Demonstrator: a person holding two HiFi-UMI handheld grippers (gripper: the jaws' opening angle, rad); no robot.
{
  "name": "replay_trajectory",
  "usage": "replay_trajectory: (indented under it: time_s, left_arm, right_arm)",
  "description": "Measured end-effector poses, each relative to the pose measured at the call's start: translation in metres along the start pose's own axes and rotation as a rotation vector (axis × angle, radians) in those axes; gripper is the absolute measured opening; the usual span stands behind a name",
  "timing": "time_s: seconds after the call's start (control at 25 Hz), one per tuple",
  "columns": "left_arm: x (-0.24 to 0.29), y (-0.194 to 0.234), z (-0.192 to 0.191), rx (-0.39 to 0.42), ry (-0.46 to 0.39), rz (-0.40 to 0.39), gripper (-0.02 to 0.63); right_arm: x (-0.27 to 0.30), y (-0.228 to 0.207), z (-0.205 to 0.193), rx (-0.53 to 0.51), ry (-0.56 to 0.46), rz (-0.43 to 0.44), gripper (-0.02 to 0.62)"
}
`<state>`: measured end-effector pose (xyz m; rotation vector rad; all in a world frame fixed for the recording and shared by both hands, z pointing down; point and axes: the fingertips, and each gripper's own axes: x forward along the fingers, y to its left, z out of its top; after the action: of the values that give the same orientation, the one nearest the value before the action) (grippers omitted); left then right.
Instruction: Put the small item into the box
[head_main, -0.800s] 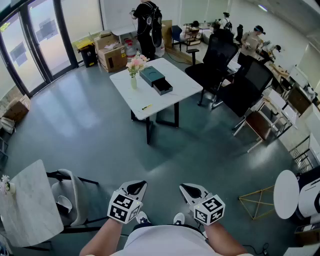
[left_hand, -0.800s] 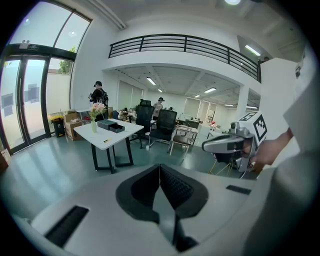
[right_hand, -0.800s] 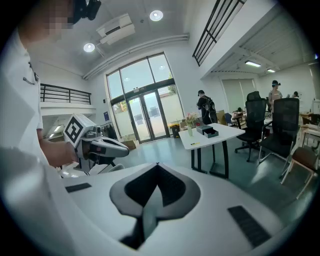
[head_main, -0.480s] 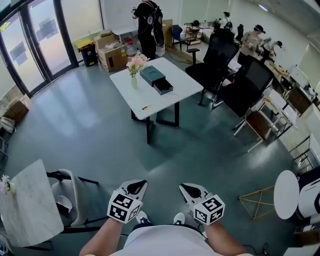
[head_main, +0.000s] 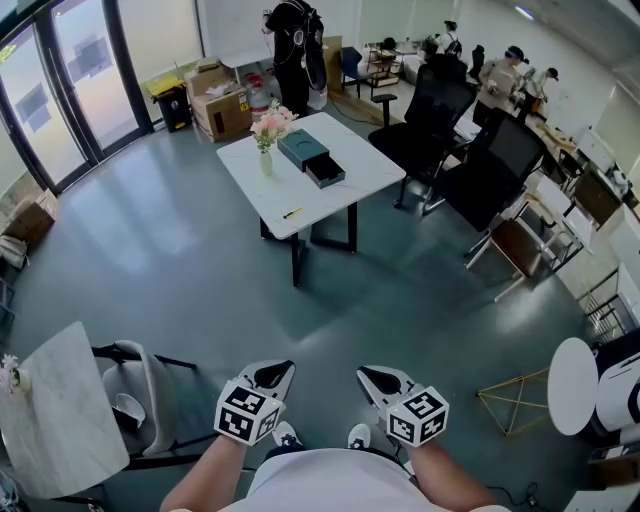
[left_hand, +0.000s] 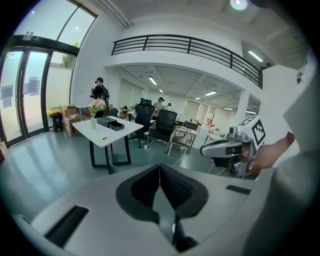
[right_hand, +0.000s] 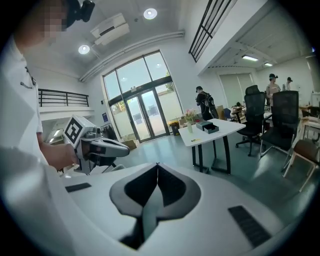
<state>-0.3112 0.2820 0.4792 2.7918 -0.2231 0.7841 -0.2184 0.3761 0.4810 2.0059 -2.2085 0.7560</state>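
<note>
A white table stands far ahead across the floor. On it lies a dark box with its drawer pulled out, and a small yellow item rests near the table's front edge. My left gripper and right gripper are held close to my body, both shut with nothing between the jaws. The left gripper view shows the table, the box and the yellow item in the distance. From the right gripper view the table and the box also appear far off.
A vase of pink flowers stands on the table beside the box. Black office chairs sit right of the table. A person in black stands behind it near cardboard boxes. A chair and a marble table are at my left.
The head view has shifted very slightly; both grippers stay shut near my body and nothing on the table has moved.
</note>
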Motion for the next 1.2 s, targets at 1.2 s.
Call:
replay_trajectory:
  time_s: [1.2]
  left_arm:
    - [-0.008,0.109,-0.018,-0.007,0.058,-0.084,0.017]
  right_arm:
    - [0.086,0.013,0.009,0.044,0.049,-0.139,0.016]
